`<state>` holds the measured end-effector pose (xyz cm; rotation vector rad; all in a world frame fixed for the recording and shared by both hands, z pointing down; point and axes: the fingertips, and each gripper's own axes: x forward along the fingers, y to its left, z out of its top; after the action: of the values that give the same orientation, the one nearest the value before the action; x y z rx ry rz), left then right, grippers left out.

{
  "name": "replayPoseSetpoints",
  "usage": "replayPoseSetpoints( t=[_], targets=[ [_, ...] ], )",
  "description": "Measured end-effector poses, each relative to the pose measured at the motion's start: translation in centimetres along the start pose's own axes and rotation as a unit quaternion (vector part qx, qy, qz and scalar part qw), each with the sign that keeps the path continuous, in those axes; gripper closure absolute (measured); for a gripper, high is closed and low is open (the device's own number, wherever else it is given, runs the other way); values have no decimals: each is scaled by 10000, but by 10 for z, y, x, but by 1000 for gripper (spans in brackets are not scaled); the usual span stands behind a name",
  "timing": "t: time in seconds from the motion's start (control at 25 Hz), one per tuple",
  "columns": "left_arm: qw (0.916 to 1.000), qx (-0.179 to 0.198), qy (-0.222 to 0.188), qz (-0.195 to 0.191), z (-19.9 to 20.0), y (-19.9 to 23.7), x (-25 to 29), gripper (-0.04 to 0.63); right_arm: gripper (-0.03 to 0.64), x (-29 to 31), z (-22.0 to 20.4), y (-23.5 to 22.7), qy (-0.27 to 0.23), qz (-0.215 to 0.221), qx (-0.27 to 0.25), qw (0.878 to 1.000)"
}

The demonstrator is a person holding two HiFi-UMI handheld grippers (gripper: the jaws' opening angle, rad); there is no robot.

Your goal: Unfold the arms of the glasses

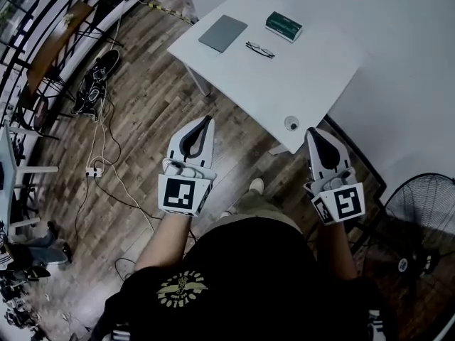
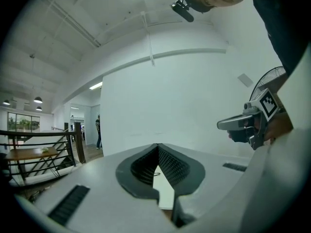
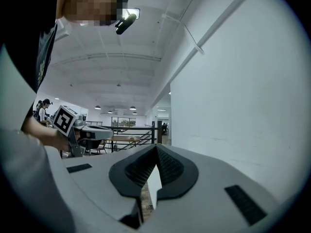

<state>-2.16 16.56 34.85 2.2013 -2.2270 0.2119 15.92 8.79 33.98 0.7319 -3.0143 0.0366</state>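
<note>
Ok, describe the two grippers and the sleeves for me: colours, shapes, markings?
Both alike: the left gripper and right gripper have white shells tapering to a point, with dark ribbed pads lining the jaws. Each carries a white cube with black square markers at the back. No cables show. The person wears a black short-sleeved shirt with a yellowish emblem.

Open-plan office on a loft level. A white table (image 1: 298, 84) stands on a wood-plank floor (image 1: 142, 112). A black railing (image 3: 131, 128) bounds the level, pendant lamps (image 3: 132, 108) hang beyond (people stand there), and a floor fan (image 1: 419, 219) and cables (image 1: 106, 144) sit nearby.
</note>
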Motion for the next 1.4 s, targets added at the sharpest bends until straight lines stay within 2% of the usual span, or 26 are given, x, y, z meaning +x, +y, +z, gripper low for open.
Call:
replayPoseSetpoints(
  t=[0.2, 0.36, 0.52, 0.68, 1.08, 1.24, 1.4],
  targets=[
    [9999, 49, -140, 75, 16, -8, 19, 589, 615, 4, 7, -26, -9, 38, -30, 10000],
    [9987, 130, -454, 176, 35, -11, 29, 589, 617, 10, 14, -46, -118, 34, -41, 9999],
    [9982, 252, -490, 225, 42, -20, 47, 589, 617, 12, 15, -68, -198, 101, -90, 9997],
    [9977, 110, -616, 258, 54, -22, 55, 589, 617, 13, 17, -95, -259, 59, -24, 9996],
    [9989, 205, -222, 357, 41, -9, 67, 589, 617, 30, -4, -96, -128, 246, -152, 9995],
    [9987, 355, -277, 235, 35, -13, 68, 589, 617, 36, -9, -84, -152, 305, -220, 9992],
    [9997, 100, -163, 128, 25, -10, 84, 589, 615, 45, -14, -85, -137, 193, 30, 9997]
  ],
)
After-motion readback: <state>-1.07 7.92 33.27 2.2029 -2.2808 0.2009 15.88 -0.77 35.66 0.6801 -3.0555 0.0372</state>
